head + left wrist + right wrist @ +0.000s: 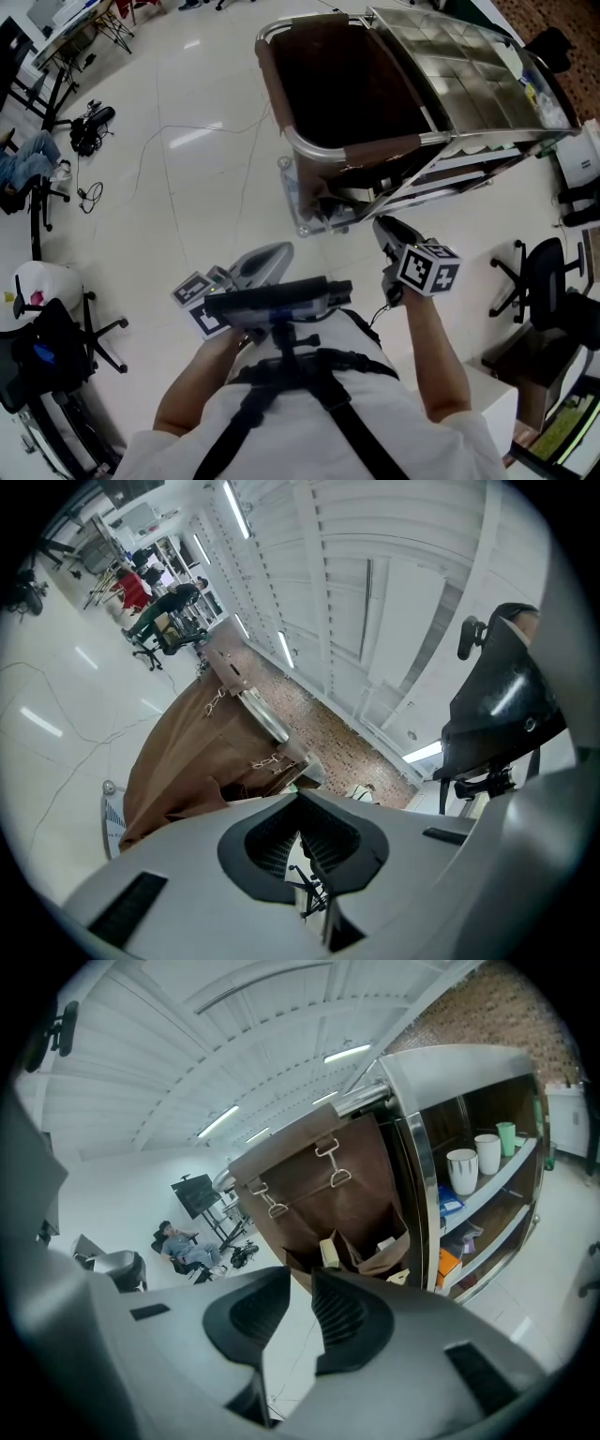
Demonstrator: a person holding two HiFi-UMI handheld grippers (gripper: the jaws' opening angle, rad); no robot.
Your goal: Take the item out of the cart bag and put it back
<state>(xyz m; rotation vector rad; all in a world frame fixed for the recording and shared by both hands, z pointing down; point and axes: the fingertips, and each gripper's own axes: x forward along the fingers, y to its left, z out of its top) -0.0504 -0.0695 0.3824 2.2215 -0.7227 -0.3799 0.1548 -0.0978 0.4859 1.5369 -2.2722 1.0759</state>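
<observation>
The cart's brown bag (337, 84) hangs open in its metal frame ahead of me, its inside dark in the head view. In the right gripper view the bag (319, 1194) hangs from clips, and a pale box (330, 1251) and a brown paper bag (380, 1249) show at its lower part. My left gripper (281, 251) is close to my body, well short of the cart. Its jaws (302, 841) stand a little apart with nothing between them. Nearer the cart's front corner, my right gripper (384, 227) is open (298, 1312) and empty, apart from the bag.
A metal grid tray (459, 75) tops the cart beside the bag. Its shelves hold white cups (462, 1171), a green cup (506, 1136) and an orange box (448, 1265). Office chairs (548, 281) stand at the right and left, and cables (89, 127) lie on the floor.
</observation>
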